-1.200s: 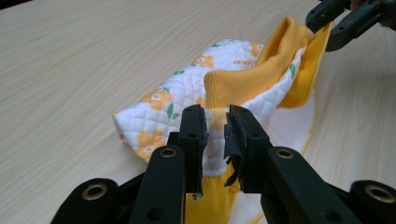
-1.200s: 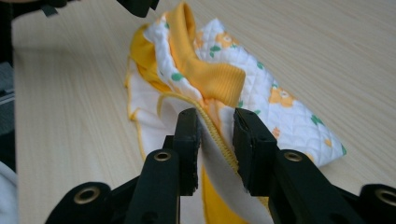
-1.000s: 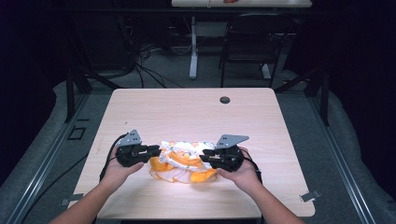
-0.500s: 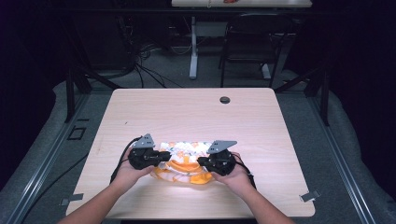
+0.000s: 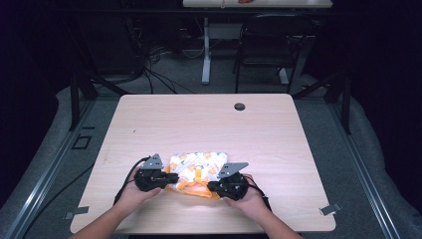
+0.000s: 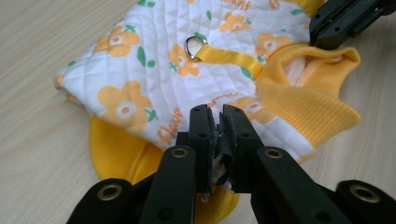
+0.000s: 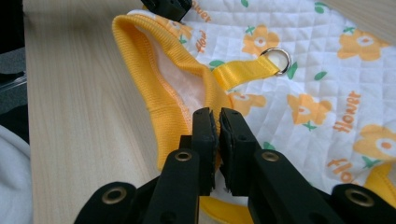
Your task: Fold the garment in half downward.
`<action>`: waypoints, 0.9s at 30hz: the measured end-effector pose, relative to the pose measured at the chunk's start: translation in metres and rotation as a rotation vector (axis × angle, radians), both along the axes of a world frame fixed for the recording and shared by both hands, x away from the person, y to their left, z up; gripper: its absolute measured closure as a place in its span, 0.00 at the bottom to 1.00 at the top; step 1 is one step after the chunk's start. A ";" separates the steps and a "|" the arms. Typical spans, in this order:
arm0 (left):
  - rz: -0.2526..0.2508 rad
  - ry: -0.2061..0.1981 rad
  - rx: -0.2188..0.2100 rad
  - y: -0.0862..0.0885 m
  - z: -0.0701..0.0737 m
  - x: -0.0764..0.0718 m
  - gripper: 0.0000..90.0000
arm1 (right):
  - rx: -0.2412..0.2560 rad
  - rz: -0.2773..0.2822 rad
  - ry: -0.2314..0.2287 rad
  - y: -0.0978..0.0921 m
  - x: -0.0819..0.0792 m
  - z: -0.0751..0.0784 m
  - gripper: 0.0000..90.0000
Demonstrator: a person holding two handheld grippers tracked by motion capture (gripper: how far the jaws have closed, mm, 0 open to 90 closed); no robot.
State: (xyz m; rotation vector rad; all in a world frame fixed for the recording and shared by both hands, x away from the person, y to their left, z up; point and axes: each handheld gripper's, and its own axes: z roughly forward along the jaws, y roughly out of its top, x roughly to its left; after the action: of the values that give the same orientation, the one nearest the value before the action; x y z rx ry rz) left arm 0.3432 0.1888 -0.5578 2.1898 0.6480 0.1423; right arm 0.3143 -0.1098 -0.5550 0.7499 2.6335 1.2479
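Note:
A small quilted white garment [image 5: 196, 167] with orange flowers and yellow ribbed trim lies flat near the table's front edge. A yellow strap with a metal ring [image 6: 195, 47] runs down its back. My left gripper [image 5: 168, 180] is shut on the garment's [image 6: 177, 70] near edge at its left side, fabric pinched between the jaws. My right gripper [image 5: 209, 187] is shut on the yellow ribbed collar [image 7: 175, 100] at the right side. The ring [image 7: 276, 60] lies beyond its jaws. Both hands hold the grippers low over the table.
The light wooden table [image 5: 209, 124] has a round cable hole [image 5: 239, 106] near its far edge. Behind the table stand a dark chair [image 5: 263, 45] and a white desk leg [image 5: 205, 50] with cables on the floor.
Both grippers have drawn the garment toward the table's front edge and slightly left. It now lies flatter and more spread out than a second ago.

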 end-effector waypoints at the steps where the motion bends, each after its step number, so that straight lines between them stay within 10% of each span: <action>1: 0.003 0.001 0.001 0.000 -0.002 -0.001 0.92 | 0.002 0.000 0.004 0.000 -0.001 -0.002 0.93; 27: 0.085 0.008 -0.016 -0.005 -0.020 0.006 0.91 | -0.017 -0.051 0.046 -0.003 0.007 -0.018 0.95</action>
State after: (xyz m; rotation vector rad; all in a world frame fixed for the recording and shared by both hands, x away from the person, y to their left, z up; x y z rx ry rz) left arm 0.3496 0.1838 -0.5783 2.1488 0.7443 0.1724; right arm 0.3216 -0.1123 -0.5726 0.8472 2.6405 1.2076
